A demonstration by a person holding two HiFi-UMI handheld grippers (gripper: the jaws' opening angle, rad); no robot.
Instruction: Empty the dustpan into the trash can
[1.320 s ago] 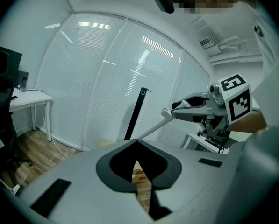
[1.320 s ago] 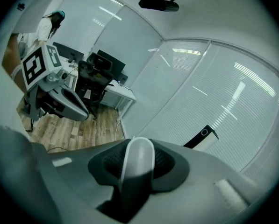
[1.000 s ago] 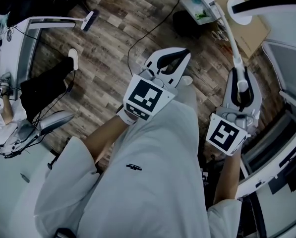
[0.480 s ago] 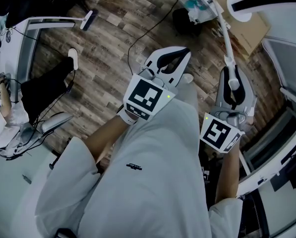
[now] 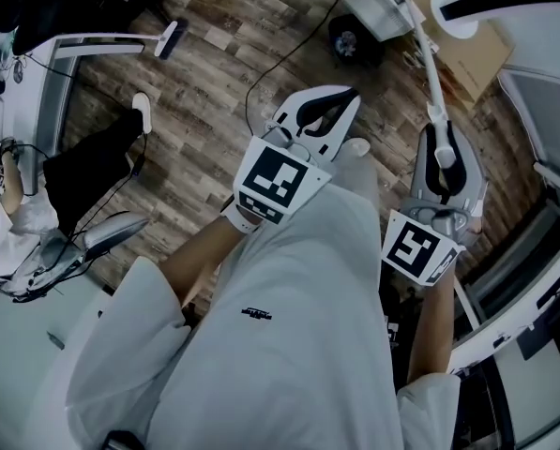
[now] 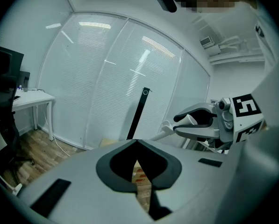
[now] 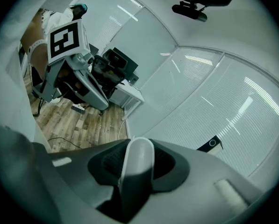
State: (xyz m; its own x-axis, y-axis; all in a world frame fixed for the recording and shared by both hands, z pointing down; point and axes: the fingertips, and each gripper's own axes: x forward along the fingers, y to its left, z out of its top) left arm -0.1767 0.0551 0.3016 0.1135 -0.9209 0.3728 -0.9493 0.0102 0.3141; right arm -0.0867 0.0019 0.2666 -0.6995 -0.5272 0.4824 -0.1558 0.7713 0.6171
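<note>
- My right gripper [image 5: 441, 146] was clamped on the long white handle [image 5: 428, 68] of the dustpan [image 5: 381, 9].
- The dustpan sat just beside the dark trash can [image 5: 347, 37].
- My left gripper [image 5: 343, 101] was closed and empty.

Bare wood floor [image 5: 214, 92] lies open beyond the left gripper [image 5: 345, 101], crossed only by a thin black cable [image 5: 289, 54]. A seated person's leg [image 5: 83, 167] blocks the left; the dustpan handle [image 5: 427, 59] and white-framed furniture [image 5: 542, 169] crowd the right.
</note>
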